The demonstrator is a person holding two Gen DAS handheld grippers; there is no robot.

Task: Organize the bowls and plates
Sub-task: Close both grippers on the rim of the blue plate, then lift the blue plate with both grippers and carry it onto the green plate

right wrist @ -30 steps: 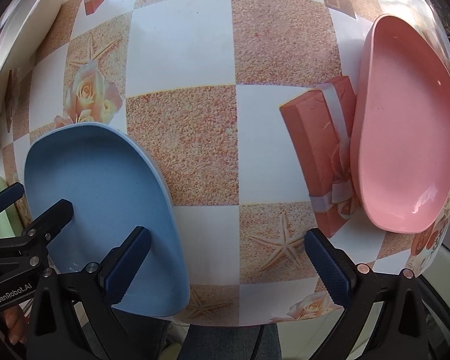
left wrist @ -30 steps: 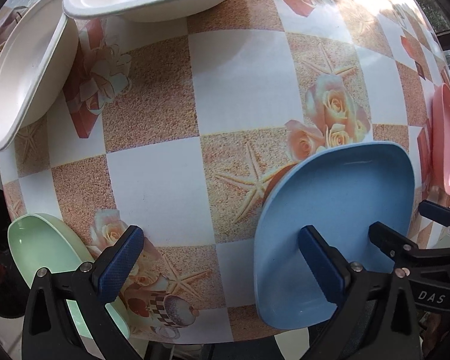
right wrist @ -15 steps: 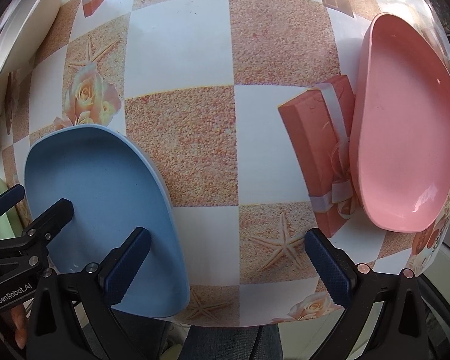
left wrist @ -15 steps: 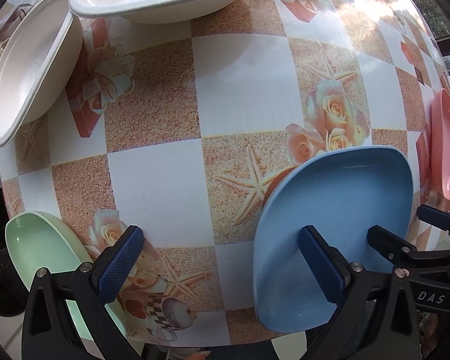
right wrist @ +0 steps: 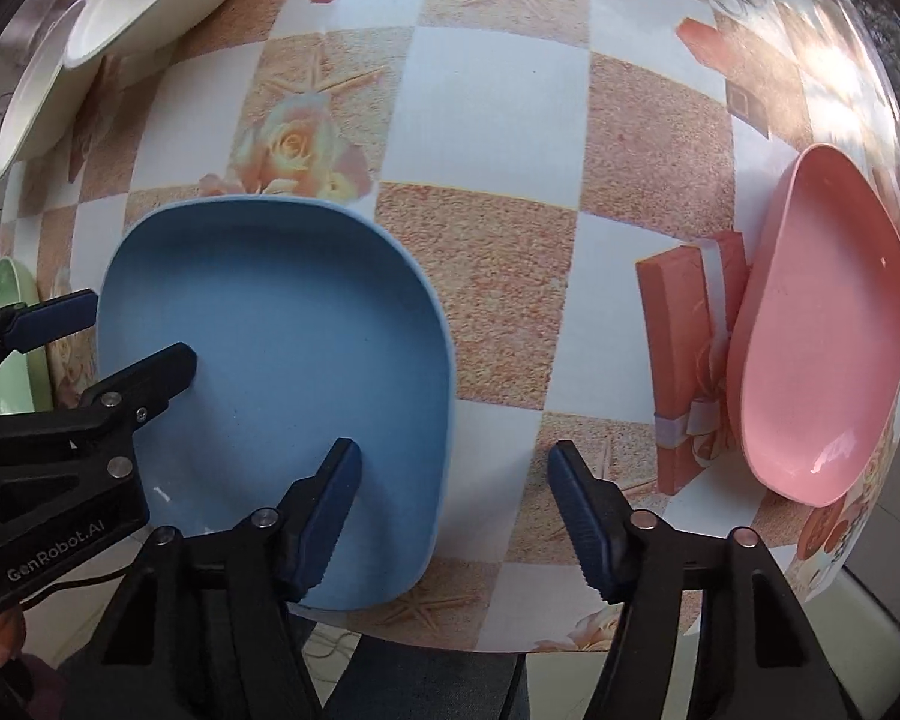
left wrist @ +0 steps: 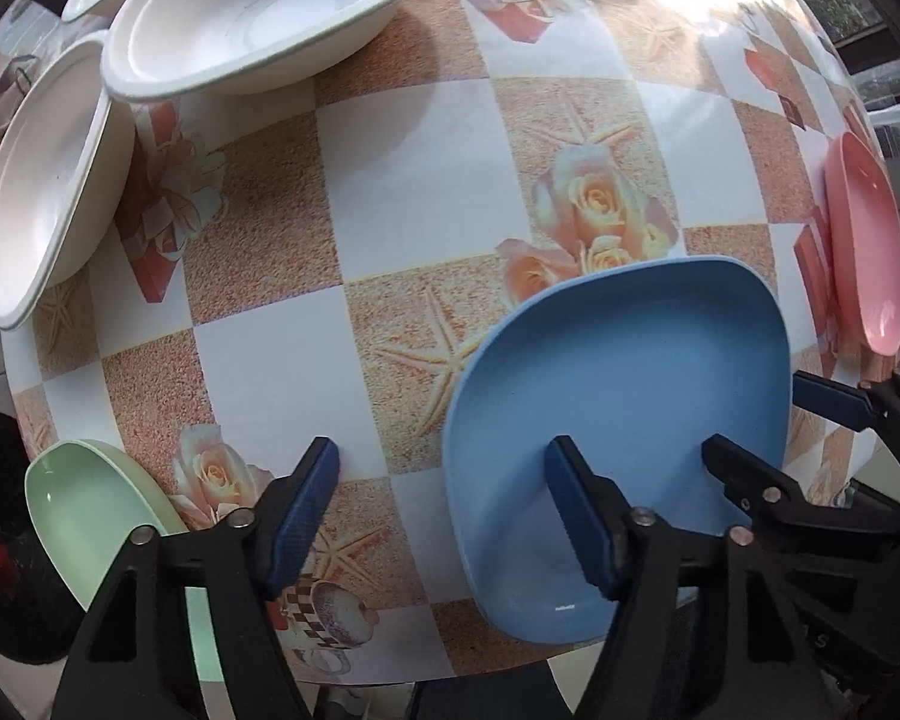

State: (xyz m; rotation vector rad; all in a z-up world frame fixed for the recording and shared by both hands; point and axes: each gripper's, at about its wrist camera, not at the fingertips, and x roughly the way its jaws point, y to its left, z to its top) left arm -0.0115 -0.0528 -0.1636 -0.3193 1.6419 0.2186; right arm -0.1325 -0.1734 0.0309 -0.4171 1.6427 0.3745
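A blue plate (left wrist: pixel 624 432) lies at the table's near edge and also shows in the right wrist view (right wrist: pixel 282 372). My left gripper (left wrist: pixel 444 498) is open; its right finger hangs over the plate's left part. My right gripper (right wrist: pixel 453 498) is open and astride the plate's right rim, its left finger over the plate. A green plate (left wrist: pixel 90 510) lies at the near left corner. A pink plate (right wrist: pixel 828 360) lies at the right edge. White bowls (left wrist: pixel 258 12) stand at the far left.
The table (left wrist: pixel 426 192) wears a checked cloth with roses and starfish. A second white bowl (left wrist: pixel 42 180) leans at the left edge. The table's front edge runs just under both grippers. The right gripper's fingers (left wrist: pixel 834 405) show beside the blue plate.
Both grippers have moved forward over the table and narrowed their opening a little. The right gripper has swung left, so the blue plate now sits more centrally in its view. Plates have not moved.
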